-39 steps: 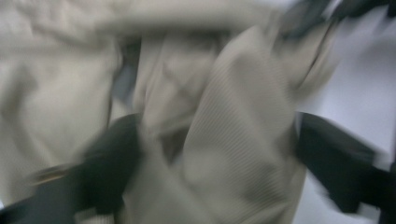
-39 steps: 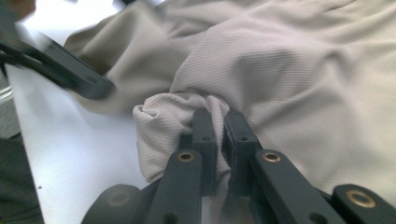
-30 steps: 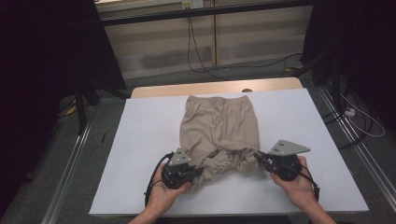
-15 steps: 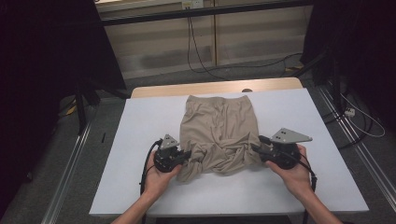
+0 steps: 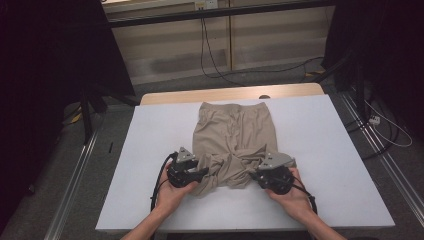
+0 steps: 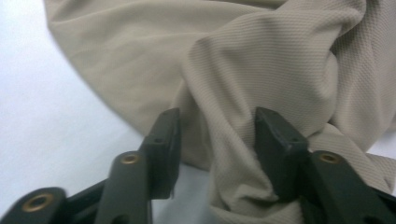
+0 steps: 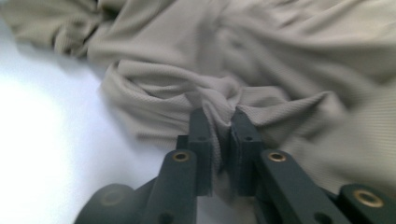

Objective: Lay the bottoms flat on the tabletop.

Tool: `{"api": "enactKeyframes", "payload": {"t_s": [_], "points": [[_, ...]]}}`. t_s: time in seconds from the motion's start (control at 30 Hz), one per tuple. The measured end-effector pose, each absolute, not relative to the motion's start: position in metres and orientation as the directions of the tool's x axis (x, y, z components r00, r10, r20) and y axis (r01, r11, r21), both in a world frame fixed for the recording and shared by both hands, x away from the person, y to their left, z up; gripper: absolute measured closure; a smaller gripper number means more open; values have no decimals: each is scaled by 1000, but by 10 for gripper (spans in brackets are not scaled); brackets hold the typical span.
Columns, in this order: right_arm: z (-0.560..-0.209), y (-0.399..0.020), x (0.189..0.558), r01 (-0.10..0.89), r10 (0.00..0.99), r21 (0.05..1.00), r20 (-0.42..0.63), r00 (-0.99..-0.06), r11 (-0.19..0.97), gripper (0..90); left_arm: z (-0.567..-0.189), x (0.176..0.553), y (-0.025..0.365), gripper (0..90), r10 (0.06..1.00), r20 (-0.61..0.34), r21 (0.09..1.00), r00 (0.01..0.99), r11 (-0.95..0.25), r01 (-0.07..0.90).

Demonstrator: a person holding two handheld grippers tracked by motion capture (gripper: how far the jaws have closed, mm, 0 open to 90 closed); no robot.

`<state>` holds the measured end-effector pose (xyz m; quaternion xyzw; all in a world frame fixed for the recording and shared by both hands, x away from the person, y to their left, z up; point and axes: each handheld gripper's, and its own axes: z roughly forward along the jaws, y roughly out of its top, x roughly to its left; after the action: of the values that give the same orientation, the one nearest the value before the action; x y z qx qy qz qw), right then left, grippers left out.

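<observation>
1. Your shorts lie on the white table, waistband at the far edge, legs bunched toward you.
2. Your right gripper sits at the near right of the shorts. Its jaws have just been closing and now pinch a fold of the cloth, which stands up between the pads, probably so that you can drag that leg out flat.
3. Your left gripper rests at the near left of the shorts. Its jaws have just been opening; they now stand apart with a thick roll of fabric between them, and the pads look free of it, so that side reads as let go.
4. Judging by the tangle, the legs are twisted over each other just in front of your grippers. That knot will likely resist a straight pull.
5. Beyond the shorts, a wooden board edges the table, and cables hang over the floor behind it. Neither stands in your way.
</observation>
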<state>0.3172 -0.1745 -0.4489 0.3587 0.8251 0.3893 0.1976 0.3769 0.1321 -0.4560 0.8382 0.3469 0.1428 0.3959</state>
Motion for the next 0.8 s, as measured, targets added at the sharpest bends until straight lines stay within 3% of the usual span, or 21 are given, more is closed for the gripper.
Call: {"api": "enactKeyframes", "payload": {"t_s": [0.2,0.53,0.8], "points": [[-430,-222,317,431,822,838,-35,-569,335,830,-455,377,134,454,697,-36,766,716,-441,468],[-418,-294,336,437,955,883,-41,-293,172,819,-456,379,135,400,707,-38,764,706,-435,476],[-424,-281,338,467,926,858,-27,-376,214,547,-451,374,136,307,695,-31,787,718,-426,446]]}}
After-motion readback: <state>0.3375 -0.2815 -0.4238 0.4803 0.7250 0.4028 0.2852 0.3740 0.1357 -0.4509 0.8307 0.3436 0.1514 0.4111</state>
